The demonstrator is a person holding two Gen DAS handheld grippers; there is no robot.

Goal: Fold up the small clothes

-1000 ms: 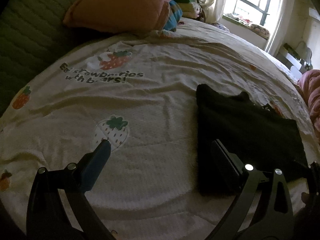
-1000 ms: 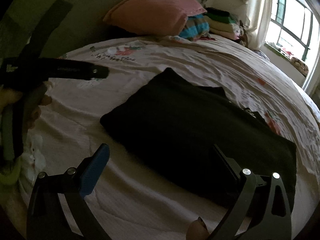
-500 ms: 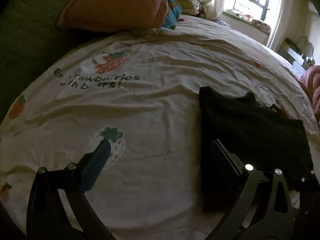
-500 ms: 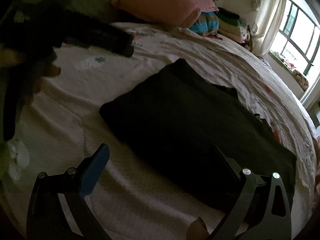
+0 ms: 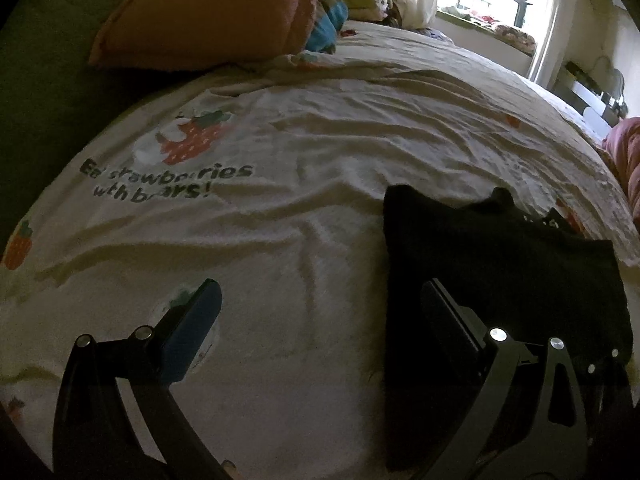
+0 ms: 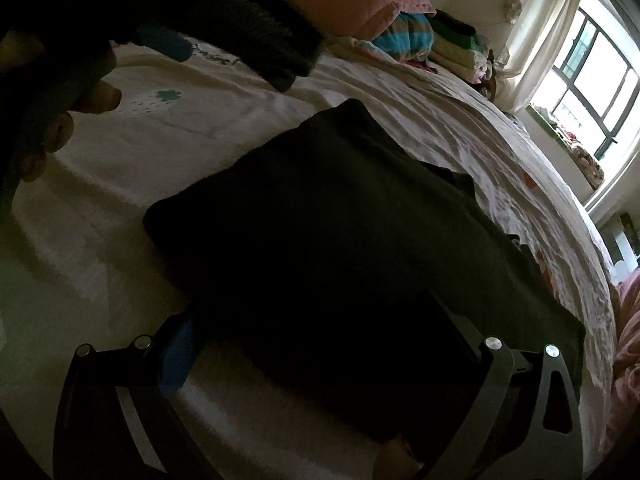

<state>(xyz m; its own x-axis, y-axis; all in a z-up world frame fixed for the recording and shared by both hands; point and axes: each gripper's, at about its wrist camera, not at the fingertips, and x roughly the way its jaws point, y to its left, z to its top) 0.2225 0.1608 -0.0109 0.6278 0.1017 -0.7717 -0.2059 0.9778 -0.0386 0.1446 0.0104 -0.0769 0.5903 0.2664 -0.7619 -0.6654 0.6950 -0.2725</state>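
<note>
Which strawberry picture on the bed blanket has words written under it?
The red strawberry up near the orange pillow. "Strawberries with bears!" is printed right beneath it. The small strawberry at the blanket's left edge has no words.

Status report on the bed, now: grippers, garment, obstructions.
Left gripper open, empty, above the strawberry-print cream bedsheet. Right gripper open, low at the near edge of the folded black garment. Nothing obstructs.
</note>
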